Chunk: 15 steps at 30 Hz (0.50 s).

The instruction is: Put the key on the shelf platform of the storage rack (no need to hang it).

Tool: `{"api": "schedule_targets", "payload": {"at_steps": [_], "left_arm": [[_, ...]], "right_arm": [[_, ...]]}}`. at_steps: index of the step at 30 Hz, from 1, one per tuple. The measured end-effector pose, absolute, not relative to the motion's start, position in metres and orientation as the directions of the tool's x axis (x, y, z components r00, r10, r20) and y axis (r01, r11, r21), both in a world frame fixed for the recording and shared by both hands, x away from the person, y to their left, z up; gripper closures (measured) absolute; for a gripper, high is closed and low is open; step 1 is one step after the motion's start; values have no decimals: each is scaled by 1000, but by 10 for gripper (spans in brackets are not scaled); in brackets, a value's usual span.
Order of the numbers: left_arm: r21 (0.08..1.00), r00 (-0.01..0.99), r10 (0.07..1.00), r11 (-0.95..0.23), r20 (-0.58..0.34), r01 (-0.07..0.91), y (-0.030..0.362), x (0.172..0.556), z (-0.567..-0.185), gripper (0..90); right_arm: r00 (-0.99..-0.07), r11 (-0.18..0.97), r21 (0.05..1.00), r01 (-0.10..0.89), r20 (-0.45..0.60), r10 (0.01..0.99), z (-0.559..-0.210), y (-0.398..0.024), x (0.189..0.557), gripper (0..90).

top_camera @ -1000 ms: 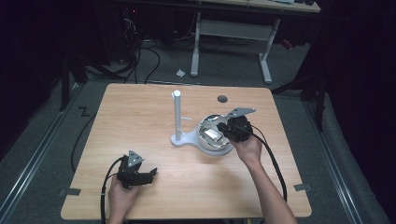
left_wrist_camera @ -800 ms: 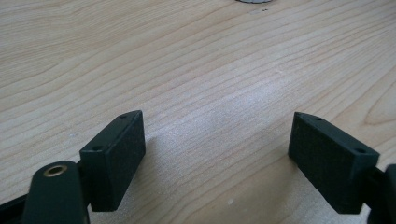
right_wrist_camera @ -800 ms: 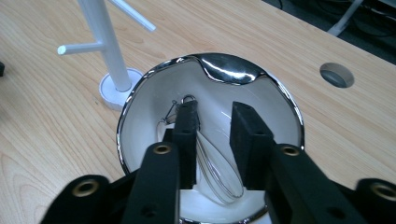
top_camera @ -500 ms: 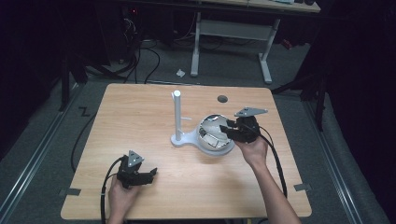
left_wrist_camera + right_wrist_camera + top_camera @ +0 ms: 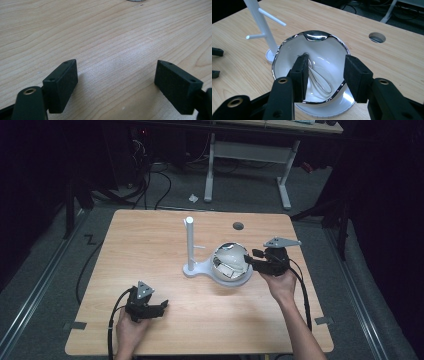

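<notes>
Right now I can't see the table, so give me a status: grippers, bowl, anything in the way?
Right gripper open, jaws just opened, at the bowl; whisk lies inside. Left gripper open, nothing between. White stand close beside bowl.

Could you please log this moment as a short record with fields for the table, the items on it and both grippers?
surface: wooden table with a round hole
bowl: white bowl with a silver rim, standing on the white stand's base
contents: wire whisk lying in the bowl
stand: white stand, upright post with pegs
right gripper: jaws have just been opening, over the bowl's near rim, holding nothing
left gripper: open, over bare wood
</notes>
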<state>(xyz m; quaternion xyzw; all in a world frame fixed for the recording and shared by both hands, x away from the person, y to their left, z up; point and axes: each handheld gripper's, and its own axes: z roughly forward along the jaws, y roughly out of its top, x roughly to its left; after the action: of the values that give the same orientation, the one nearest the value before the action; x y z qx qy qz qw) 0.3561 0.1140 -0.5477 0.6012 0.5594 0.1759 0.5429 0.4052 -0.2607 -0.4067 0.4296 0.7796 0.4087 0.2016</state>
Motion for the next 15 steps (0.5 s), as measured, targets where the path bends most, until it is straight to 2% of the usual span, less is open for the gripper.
{"api": "schedule_targets", "payload": {"at_steps": [15], "left_arm": [[850, 312, 864, 215, -396, 482, 114, 356, -548, 193]], "right_arm": [[-519, 245, 823, 512, 70, 852, -406, -281, 392, 512]]}}
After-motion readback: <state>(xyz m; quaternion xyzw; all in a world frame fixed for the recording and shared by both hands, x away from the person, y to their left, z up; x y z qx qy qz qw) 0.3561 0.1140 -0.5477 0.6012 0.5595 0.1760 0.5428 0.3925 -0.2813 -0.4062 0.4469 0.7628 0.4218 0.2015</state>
